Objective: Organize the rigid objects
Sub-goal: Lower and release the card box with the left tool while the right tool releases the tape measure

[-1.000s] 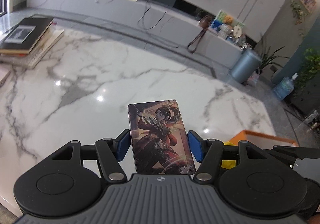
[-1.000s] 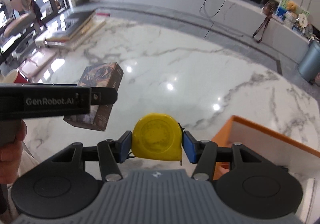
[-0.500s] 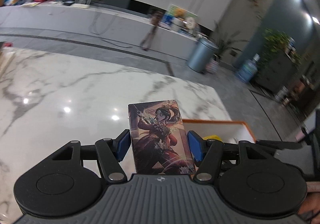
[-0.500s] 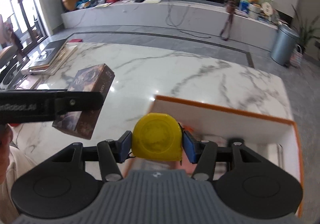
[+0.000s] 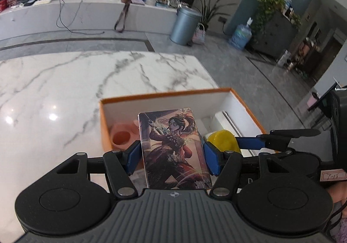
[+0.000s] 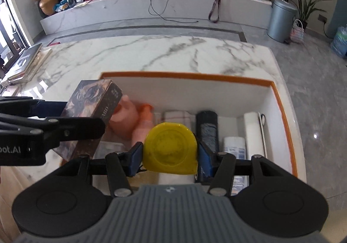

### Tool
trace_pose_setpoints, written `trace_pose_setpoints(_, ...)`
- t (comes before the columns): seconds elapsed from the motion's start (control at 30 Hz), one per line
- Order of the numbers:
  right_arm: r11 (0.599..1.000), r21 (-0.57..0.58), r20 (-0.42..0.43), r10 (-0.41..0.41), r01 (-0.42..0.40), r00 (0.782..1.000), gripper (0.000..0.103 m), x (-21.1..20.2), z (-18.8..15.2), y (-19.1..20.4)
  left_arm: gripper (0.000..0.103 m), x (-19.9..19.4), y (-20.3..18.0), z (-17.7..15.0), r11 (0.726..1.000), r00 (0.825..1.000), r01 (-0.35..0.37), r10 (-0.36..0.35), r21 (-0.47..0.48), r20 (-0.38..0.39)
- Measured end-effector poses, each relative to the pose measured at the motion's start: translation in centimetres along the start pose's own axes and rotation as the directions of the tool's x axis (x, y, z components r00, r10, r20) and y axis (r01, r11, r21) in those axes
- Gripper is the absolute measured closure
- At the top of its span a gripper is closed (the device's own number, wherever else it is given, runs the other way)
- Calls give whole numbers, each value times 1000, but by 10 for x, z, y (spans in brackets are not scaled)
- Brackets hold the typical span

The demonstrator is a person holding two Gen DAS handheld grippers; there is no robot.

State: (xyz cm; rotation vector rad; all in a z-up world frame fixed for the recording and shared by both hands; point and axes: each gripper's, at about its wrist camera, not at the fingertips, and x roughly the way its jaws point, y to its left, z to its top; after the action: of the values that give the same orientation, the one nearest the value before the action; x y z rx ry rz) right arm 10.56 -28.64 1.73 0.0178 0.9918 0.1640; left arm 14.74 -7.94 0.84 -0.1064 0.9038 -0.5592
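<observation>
My left gripper (image 5: 171, 156) is shut on a card box (image 5: 173, 147) printed with a warrior figure and holds it over the left end of an orange-rimmed white box (image 5: 164, 93). The card box also shows in the right wrist view (image 6: 93, 113). My right gripper (image 6: 170, 154) is shut on a yellow tape measure (image 6: 171, 147) and holds it over the middle of the same box (image 6: 186, 76). The tape measure shows in the left wrist view (image 5: 223, 141) to the right of the card box.
Inside the box lie a pink container (image 6: 128, 117), a dark roll (image 6: 207, 128), a white bottle (image 6: 234, 145) and a white roll (image 6: 252, 132). The box sits on a marble table (image 6: 151, 54). A stack of books (image 6: 28, 63) lies at its far left.
Both grippers have moved right across the table with their objects and now hang over the orange-rimmed box, whose inside has come into view.
</observation>
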Motion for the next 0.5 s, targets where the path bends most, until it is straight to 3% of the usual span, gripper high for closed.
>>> trace_pose_setpoints(0.23,1000,15,-106,15,-13,994,48,32,-18,-12,32,24,-4,-9,1000,998,3,-3,-3,-70)
trace_pose_setpoints(0.5,999,36,-194,29,-22,981,48,61,-31,-14,32,29,-6,-14,1000,995,-10,10,5,-98)
